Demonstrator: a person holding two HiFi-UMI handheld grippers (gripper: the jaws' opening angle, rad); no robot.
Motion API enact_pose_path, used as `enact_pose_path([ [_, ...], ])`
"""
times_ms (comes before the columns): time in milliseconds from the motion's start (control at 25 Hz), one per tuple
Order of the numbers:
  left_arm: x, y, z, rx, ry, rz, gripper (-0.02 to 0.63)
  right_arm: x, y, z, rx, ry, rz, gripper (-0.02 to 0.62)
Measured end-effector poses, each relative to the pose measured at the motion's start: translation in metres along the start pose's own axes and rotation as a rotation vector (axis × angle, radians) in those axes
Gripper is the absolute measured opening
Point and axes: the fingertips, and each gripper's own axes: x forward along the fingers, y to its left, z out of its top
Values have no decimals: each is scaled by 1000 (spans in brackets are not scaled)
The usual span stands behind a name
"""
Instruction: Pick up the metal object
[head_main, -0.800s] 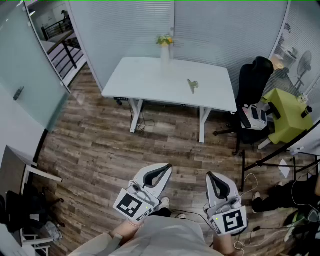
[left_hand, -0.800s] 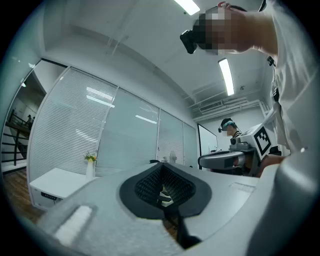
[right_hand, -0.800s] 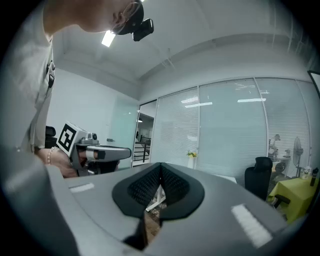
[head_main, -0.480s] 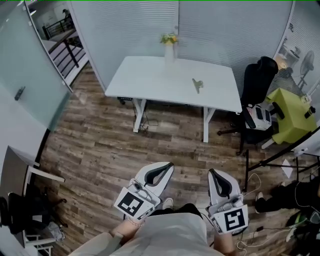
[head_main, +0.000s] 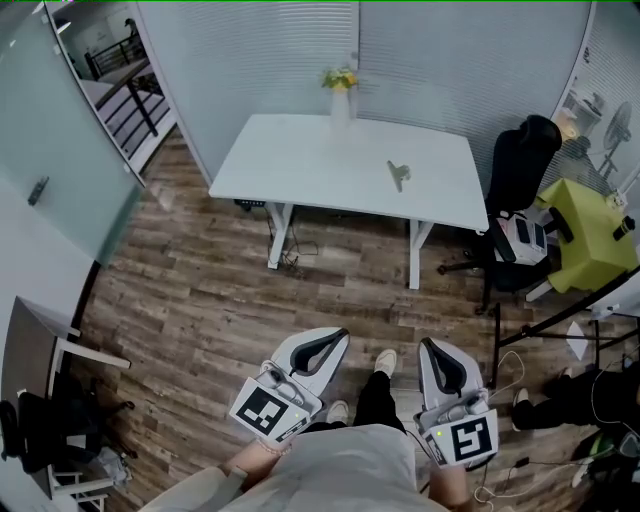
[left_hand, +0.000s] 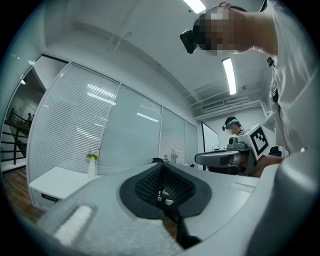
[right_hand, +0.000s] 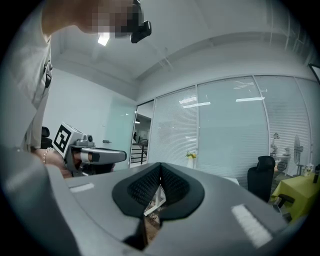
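Note:
The metal object, small and grey, lies on the right half of a white table far ahead across the room. My left gripper and right gripper are held low near my body, well short of the table. Both are shut with nothing between the jaws. In the left gripper view the jaw tips meet and the table shows at the lower left. In the right gripper view the gripper is likewise shut and empty; the metal object is hidden there.
A vase of yellow flowers stands at the table's far edge. A black office chair and a yellow-green seat stand to the right, with cables and a stand on the floor. A glass wall is on the left.
The view has crept forward a little and the table sits slightly further right. One foot has come into view ahead of my body. Both grippers keep their pose.

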Motion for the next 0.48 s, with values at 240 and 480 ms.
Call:
enact_pose_path([
  [240,25,28,4,15,-13,33,2,21,-24,-1,-10,-5,1,5],
  [480,71,42,-3,10,-4,21,2,45,-65,-7,-5,-1,1,5],
])
